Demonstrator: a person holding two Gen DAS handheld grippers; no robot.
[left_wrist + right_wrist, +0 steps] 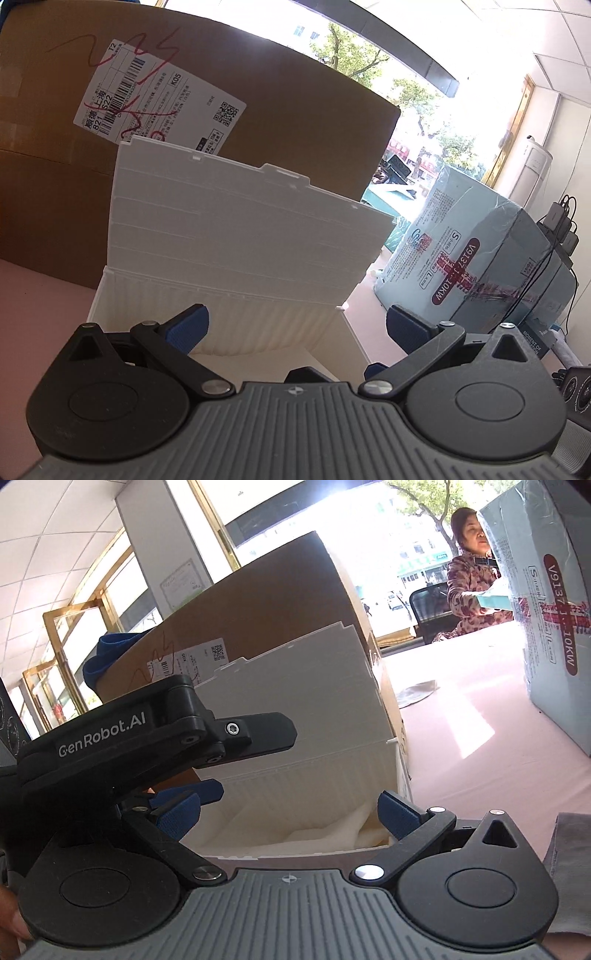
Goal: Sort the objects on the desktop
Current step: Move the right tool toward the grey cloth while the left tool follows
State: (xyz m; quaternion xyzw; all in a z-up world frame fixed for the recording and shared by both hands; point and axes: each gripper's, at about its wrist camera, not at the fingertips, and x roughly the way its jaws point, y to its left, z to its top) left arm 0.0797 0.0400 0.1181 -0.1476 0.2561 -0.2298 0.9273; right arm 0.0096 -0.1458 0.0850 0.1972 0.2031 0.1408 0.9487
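Since both the left gripper (297, 325) and right gripper (288, 812) hover with jaws apart over the open white storage box (229, 321), we should avoid knocking its upright lid (240, 225).

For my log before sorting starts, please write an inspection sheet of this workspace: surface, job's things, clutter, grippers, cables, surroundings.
Surface: pink table.
Job's things: white storage box, lid open and upright; contents unclear.
Clutter: cardboard carton behind it; pale blue package; grey cloth.
Grippers: left gripper and right gripper open, empty, over the box.
Cables: black cables and chargers beside the package.
Surroundings: bright windows, seated person.
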